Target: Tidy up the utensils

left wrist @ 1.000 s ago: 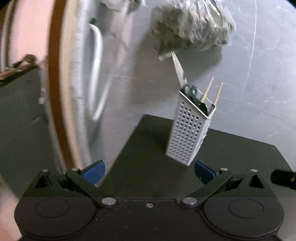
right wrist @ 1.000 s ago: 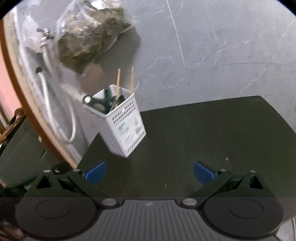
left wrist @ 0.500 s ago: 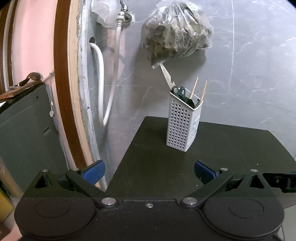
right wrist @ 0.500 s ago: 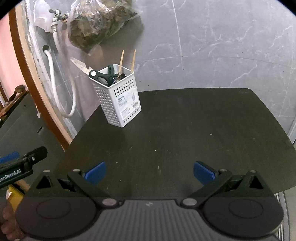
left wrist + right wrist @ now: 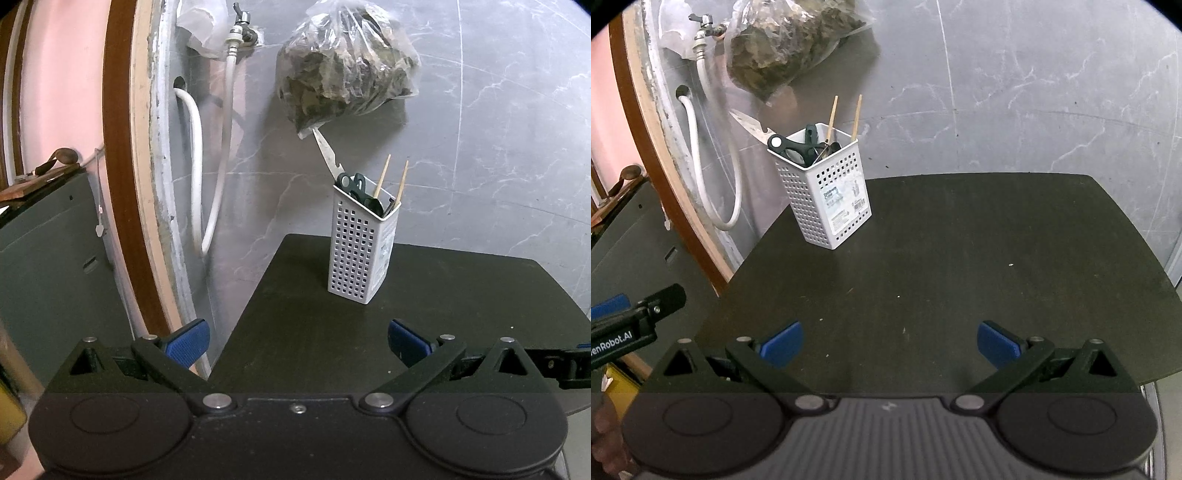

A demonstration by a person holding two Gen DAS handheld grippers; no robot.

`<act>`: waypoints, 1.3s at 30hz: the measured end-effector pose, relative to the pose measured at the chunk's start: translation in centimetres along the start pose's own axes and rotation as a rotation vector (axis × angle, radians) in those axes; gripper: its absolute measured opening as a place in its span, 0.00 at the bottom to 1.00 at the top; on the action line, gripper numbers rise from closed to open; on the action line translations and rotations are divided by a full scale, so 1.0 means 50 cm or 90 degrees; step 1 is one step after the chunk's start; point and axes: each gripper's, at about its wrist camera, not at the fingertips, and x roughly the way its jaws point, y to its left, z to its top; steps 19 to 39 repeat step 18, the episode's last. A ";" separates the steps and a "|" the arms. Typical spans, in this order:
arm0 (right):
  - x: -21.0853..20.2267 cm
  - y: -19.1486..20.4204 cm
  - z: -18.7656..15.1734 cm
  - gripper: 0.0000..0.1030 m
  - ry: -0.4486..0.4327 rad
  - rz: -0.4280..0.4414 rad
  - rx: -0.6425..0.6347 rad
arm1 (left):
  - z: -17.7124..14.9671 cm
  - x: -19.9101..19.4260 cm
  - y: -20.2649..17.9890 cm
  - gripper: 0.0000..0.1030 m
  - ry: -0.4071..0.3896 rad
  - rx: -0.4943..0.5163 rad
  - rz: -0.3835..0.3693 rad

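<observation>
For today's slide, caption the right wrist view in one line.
Open right gripper faces a white holder with scissors and two sticks on a black table.

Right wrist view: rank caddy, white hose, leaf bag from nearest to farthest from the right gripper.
1. Caddy: on the black table, ahead-left of the right gripper, holding scissors and two sticks.
2. White hose: off the table's left edge, looping down the wall behind the caddy.
3. Leaf bag: top of frame, past the caddy, beside the tap.
</observation>
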 end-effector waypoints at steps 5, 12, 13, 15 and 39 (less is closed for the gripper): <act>0.005 -0.005 0.002 1.00 0.002 0.001 0.003 | 0.002 0.007 -0.010 0.99 -0.003 0.008 0.000; 0.017 -0.017 0.007 1.00 0.011 0.004 0.009 | 0.004 0.021 -0.021 0.99 0.004 0.015 0.002; 0.019 -0.019 0.007 1.00 0.012 0.004 0.009 | 0.003 0.021 -0.021 0.99 0.005 0.016 0.002; 0.022 -0.021 0.008 1.00 0.014 0.005 0.011 | 0.004 0.024 -0.024 0.99 0.006 0.019 0.003; 0.027 -0.026 0.010 1.00 0.017 0.007 0.014 | 0.004 0.029 -0.029 0.99 0.009 0.021 0.004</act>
